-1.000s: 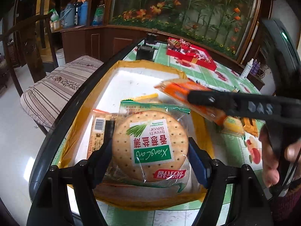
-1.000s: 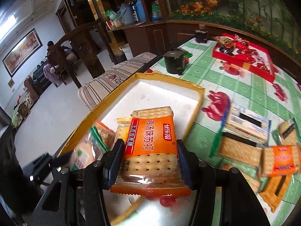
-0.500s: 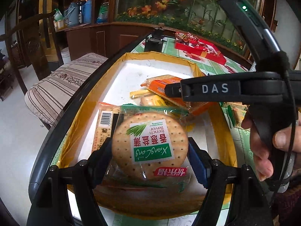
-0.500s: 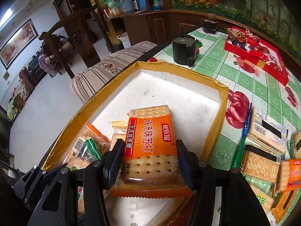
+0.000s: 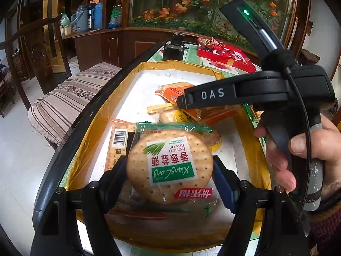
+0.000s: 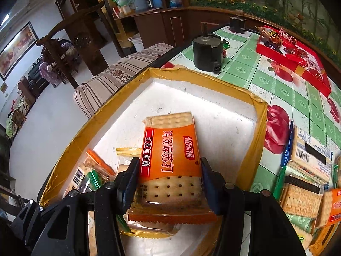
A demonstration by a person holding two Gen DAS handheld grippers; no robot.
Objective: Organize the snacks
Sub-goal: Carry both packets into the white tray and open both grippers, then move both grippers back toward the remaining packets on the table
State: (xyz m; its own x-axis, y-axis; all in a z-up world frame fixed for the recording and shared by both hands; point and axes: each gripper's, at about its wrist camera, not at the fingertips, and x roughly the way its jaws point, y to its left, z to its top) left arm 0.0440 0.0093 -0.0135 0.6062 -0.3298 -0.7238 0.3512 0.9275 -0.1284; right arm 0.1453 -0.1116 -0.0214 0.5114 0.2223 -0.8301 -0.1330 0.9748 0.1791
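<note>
The left gripper (image 5: 169, 168) is pinching a round cracker pack (image 5: 170, 166) over the near end of the box (image 5: 181, 65). The right gripper (image 6: 169, 183) is clamping an orange cracker pack (image 6: 170, 160) above packs lying just beneath it. Squeezing harder is risking cracked biscuits; releasing together is risking packs piling and sliding.

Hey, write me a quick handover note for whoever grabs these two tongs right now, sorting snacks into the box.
Left tongs: shut on a round cracker pack, over the near end of the box.
Right tongs: shut on an orange cracker pack, over the box.
Done: a few packs lie in the box.
Left: release both packs, then fetch the loose packs on the tablecloth beside the box.
</note>
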